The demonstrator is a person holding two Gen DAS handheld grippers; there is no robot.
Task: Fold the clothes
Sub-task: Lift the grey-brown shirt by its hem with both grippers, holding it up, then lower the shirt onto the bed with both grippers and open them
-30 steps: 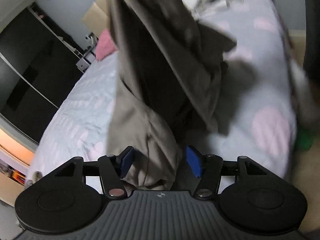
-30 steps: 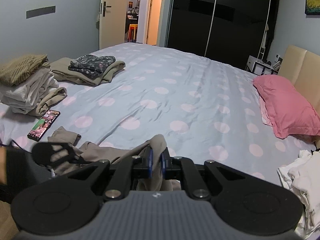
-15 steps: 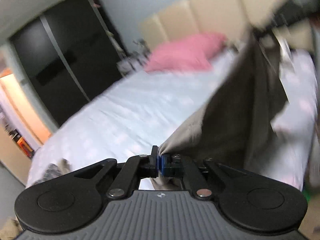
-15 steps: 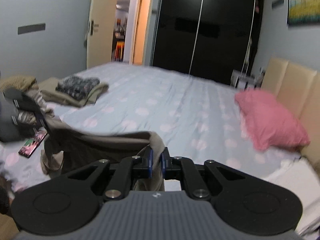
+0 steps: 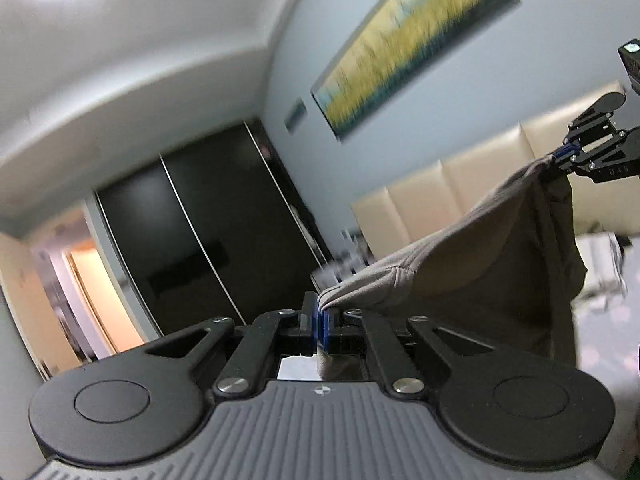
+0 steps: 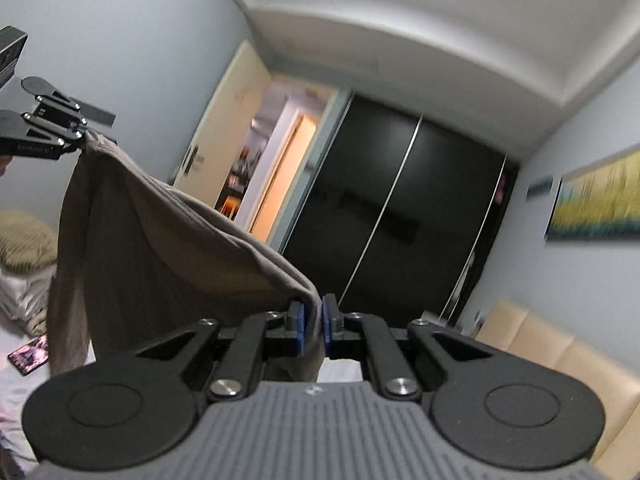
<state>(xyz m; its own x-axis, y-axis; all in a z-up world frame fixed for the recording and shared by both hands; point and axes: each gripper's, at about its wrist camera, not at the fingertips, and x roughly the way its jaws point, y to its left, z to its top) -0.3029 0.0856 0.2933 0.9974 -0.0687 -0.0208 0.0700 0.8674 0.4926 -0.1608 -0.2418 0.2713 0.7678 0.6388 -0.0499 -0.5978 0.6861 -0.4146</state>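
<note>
Behind taut garment (image 6: pixel 168 248), bed hidden

A yellow painting (image 5: pixel 412 44) hangs above a cream headboard (image 5: pixel 440 196), beside black wardrobe doors (image 6: pixel 400 220).

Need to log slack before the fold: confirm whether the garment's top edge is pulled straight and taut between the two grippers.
No: in the right wrist view the grey-brown garment sags in a curve between the left gripper and right gripper.
</note>
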